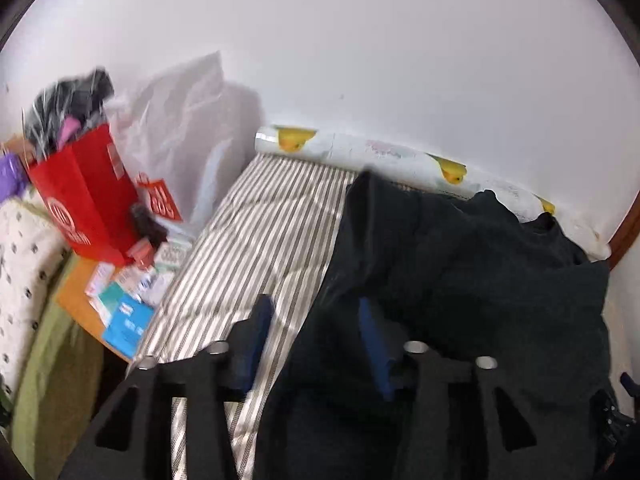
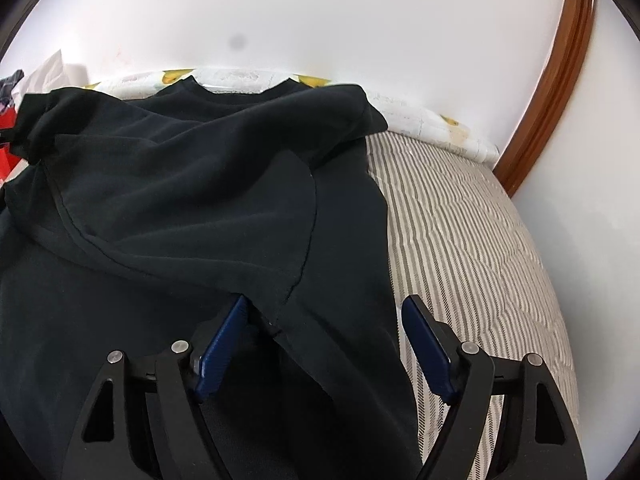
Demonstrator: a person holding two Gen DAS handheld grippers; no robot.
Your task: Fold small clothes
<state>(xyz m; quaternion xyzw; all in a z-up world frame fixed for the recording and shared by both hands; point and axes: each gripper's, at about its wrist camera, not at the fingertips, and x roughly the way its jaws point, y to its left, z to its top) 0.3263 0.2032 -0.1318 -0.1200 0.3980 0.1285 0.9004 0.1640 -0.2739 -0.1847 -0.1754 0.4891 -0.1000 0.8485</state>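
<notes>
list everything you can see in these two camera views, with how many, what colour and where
T-shirt: one, black, spread on the bed, collar toward the wall.
Bedsheet: one, grey and white striped, under the T-shirt.
Roll: one, white with yellow duck prints, along the wall at the bed's far edge.
Bag: one, red, left of the bed, stuffed with dark items.
Plastic bag: one, clear, beside the red bag, against the wall.
Boxes: several, white, teal and blue, on an orange surface below the red bag.
Wood trim: one, brown, on the wall at right.
Left gripper: black with blue pads, open over the T-shirt's edge.
Right gripper: same colours, open over the T-shirt.
</notes>
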